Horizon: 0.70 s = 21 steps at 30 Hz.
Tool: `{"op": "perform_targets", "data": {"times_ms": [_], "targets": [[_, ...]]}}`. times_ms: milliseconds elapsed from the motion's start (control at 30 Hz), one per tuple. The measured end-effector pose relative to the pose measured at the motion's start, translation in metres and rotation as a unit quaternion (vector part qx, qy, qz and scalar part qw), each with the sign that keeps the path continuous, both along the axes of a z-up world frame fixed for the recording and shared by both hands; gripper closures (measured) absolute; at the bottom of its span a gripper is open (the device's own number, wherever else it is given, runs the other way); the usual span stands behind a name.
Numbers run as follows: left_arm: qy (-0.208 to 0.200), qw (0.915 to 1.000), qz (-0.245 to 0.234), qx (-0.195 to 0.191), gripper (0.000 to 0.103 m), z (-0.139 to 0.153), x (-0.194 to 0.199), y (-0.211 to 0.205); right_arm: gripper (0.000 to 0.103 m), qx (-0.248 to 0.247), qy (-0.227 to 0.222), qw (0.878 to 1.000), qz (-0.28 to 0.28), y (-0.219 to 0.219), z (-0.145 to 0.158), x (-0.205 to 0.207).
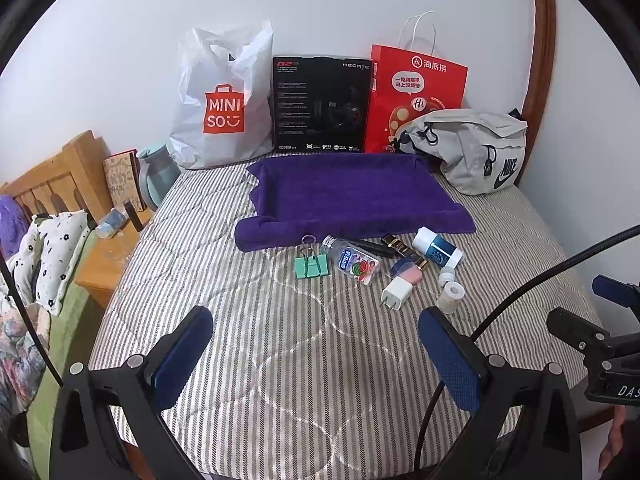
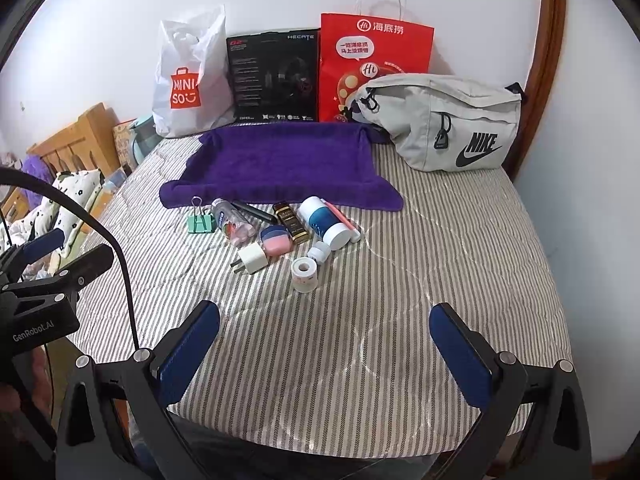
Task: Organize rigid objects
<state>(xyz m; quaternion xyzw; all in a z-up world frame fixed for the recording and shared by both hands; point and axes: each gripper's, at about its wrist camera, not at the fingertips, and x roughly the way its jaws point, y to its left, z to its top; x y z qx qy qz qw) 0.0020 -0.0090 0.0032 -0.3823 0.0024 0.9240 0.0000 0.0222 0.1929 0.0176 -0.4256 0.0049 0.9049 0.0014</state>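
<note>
Both the left tongs (image 1: 316,356) and right tongs (image 2: 324,354) hang apart, empty, above the striped bed quilt (image 2: 360,320). The small hard items cluster just before the purple towel tray (image 2: 280,160), which holds nothing. The round white tape roll (image 2: 305,274) and blue-labelled white bottle (image 2: 325,220) could roll off the soft quilt if nudged.

The bed (image 2: 360,320) wears a striped quilted cloth with a faint sheen. The purple towel (image 2: 280,168) looks plush and matt. The binder clip (image 2: 201,222) is painted metal with wire handles, the bottle (image 2: 232,220) clear glossy plastic, the charger (image 2: 253,259) smooth white plastic. The headboard (image 1: 60,176) is varnished wood.
</note>
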Motion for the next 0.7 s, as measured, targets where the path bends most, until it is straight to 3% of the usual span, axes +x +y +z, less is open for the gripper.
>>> {"op": "perform_targets", "data": {"times_ms": [367, 700], "targets": [[-0.024, 0.9997, 0.003, -0.005, 0.0, -0.014, -0.023, 0.002, 0.0, -0.007, -0.015, 1.0, -0.005, 0.016, -0.019, -0.025], [-0.073, 0.9968, 0.024, -0.022, 0.0, -0.056, -0.063, -0.009, 0.0, -0.008, -0.049, 0.998, -0.027, 0.046, -0.061, -0.064]]}}
